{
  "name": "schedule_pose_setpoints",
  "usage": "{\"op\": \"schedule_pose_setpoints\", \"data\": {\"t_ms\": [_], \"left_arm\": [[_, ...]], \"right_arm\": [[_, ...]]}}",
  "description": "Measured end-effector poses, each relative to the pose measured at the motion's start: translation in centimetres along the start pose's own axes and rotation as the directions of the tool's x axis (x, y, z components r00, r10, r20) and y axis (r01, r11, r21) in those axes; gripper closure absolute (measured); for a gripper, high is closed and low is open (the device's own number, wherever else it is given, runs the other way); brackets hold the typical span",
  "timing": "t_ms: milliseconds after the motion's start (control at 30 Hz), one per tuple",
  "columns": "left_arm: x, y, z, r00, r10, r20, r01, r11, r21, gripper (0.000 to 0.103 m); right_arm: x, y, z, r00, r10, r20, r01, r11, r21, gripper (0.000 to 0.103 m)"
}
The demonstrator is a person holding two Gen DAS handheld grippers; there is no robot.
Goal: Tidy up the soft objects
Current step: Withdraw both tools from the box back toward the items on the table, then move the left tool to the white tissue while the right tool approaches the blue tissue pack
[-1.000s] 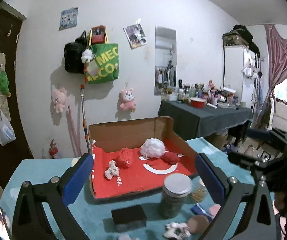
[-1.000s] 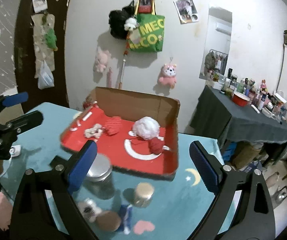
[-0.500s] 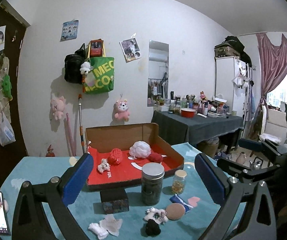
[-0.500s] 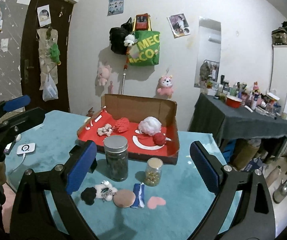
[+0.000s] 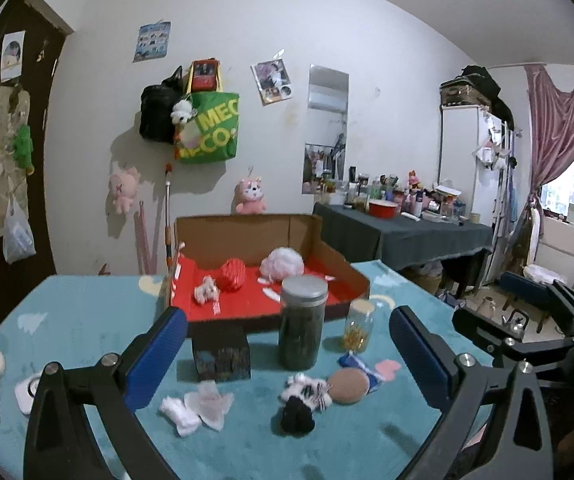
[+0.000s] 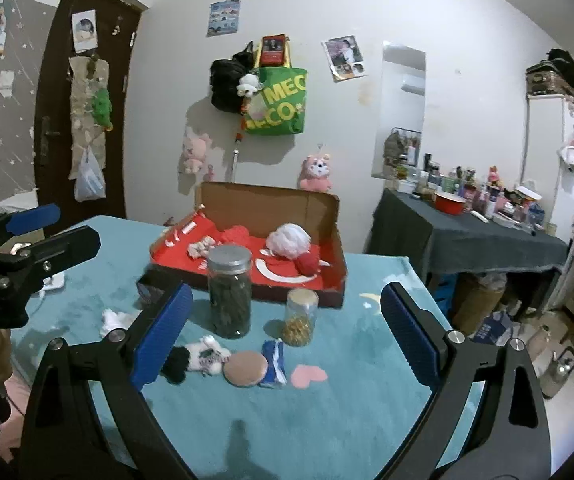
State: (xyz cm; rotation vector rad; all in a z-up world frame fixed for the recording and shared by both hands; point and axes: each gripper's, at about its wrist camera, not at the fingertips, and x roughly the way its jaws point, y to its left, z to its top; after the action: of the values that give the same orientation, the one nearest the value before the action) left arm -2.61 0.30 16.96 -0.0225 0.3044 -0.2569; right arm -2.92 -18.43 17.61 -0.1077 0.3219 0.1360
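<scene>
The left claw (image 5: pixel 287 354) is spread wide and holds nothing; the right claw (image 6: pixel 285 336) is also spread wide and empty. Both hang above the near part of the teal fleece-covered worktop (image 6: pixel 347 420).

On the worktop lies a small black-and-white plush toy (image 6: pixel 197 358), just beside a round tan powder puff (image 6: pixel 246 368). A white and pale pink soft cloth piece (image 5: pixel 199 406) lies to the left of them, in front of a dark printed cube box (image 5: pixel 221 354).

Behind stand a tall glass jar with grey lid (image 6: pixel 230 292) and a small glass jar with golden content (image 6: pixel 300 317).

The open cardboard box with red inside (image 5: pixel 271 256) contains a white mesh bath sponge (image 5: pixel 282 263), a red knitted ball (image 5: pixel 234 275) and a small pale plush toy (image 5: pixel 206 289).
</scene>
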Motion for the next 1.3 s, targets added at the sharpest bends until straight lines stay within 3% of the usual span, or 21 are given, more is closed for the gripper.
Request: {"op": "schedule_pose_setpoints", "data": {"t_ms": [400, 633, 1000, 1300], "left_arm": [[3.0, 0.7, -6.2, 0.995, 0.023, -0.101, -0.028, 0.998, -0.048, 0.0], [5.0, 1.5, -8.5, 0.986, 0.046, -0.16, -0.057, 0.996, -0.062, 0.0], [6.6, 2.2, -10.4, 0.973, 0.066, -0.221, -0.081, 0.995, -0.059, 0.0], [6.9, 3.4, -9.9, 0.966, 0.061, -0.25, -0.082, 0.994, -0.074, 0.0]], "right_arm": [[2.3, -0.2, -6.1, 0.997, -0.068, -0.048, 0.071, 0.996, 0.059, 0.006], [4.6, -0.4, -9.0, 0.991, -0.046, -0.123, 0.055, 0.996, 0.073, 0.006], [7.2, -0.8, -12.2, 0.974, -0.035, -0.226, 0.062, 0.992, 0.11, 0.006], [8.3, -1.0, -12.6, 0.965, -0.015, -0.261, 0.049, 0.991, 0.127, 0.006]]}}
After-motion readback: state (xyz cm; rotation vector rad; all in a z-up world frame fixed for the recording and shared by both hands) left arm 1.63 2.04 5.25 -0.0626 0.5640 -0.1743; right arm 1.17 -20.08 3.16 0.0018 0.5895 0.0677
